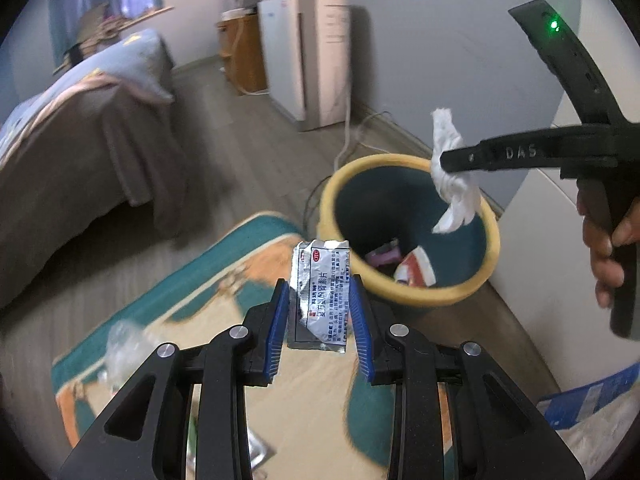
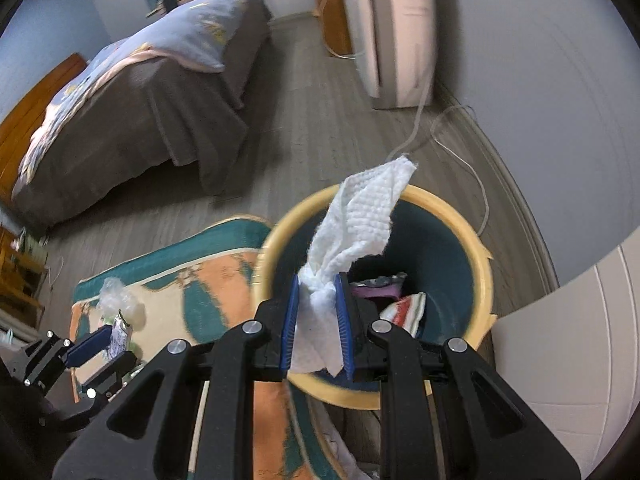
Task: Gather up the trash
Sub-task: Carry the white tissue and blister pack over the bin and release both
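Note:
My left gripper (image 1: 320, 300) is shut on a silver foil medicine packet (image 1: 322, 280) and holds it above the rug, just left of the yellow-rimmed teal trash bin (image 1: 494, 248). My right gripper (image 2: 318, 304) is shut on a white crumpled tissue (image 2: 360, 216) and holds it over the bin's near rim (image 2: 272, 240). In the left wrist view the tissue (image 1: 456, 188) hangs from the right gripper (image 1: 444, 160) above the bin's far side. The bin holds a red-and-white wrapper (image 2: 404, 308) and a purple piece (image 2: 376, 290). The left gripper (image 2: 100, 344) with its packet also shows low left in the right wrist view.
A clear crumpled plastic wrapper (image 2: 118, 300) lies on the teal and orange rug (image 2: 208, 280). A bed (image 1: 80, 128) stands left. A white appliance (image 1: 316, 48) and loose cables (image 2: 452, 136) are behind the bin. A white cabinet (image 2: 568, 340) stands right.

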`<state>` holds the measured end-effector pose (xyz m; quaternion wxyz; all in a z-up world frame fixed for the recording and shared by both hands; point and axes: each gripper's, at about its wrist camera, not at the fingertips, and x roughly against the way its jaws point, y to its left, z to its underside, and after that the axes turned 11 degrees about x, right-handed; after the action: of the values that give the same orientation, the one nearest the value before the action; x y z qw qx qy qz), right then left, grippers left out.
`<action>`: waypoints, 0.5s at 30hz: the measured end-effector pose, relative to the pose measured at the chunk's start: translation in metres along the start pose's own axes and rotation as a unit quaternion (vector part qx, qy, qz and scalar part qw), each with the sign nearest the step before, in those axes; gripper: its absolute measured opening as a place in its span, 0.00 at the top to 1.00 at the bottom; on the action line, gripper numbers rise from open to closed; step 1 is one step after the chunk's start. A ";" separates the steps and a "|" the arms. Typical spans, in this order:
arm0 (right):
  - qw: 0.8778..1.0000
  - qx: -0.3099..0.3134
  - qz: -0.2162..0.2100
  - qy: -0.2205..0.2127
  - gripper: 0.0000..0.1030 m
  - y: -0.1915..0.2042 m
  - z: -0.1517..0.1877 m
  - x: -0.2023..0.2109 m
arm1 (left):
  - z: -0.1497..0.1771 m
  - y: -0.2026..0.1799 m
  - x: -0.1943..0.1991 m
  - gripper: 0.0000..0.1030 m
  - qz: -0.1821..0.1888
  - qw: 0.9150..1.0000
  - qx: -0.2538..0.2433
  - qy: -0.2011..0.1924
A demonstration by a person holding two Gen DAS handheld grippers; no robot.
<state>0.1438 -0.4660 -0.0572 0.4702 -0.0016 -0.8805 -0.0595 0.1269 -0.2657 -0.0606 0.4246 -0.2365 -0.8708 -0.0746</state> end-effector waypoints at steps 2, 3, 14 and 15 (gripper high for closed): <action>1.000 -0.012 0.004 0.002 0.82 -0.012 0.002 -0.004 | -0.008 -0.010 -0.013 0.69 0.002 1.000 -0.013 0.007; 1.000 -0.021 0.006 0.004 0.82 -0.018 0.004 -0.006 | -0.009 -0.013 -0.017 0.69 0.003 1.000 -0.016 0.010; 0.997 -0.078 0.017 0.008 0.82 -0.040 0.009 -0.019 | -0.038 -0.042 -0.075 0.69 0.012 0.999 -0.038 0.024; 0.997 -0.081 0.018 0.004 0.82 -0.042 0.010 -0.017 | -0.039 -0.045 -0.076 0.69 0.012 0.999 -0.043 0.021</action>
<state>0.1429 -0.5057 -0.0814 0.4729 -0.0553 -0.8709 -0.1222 0.1733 -0.3447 -0.0919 0.4329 -0.2630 -0.8550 -0.1114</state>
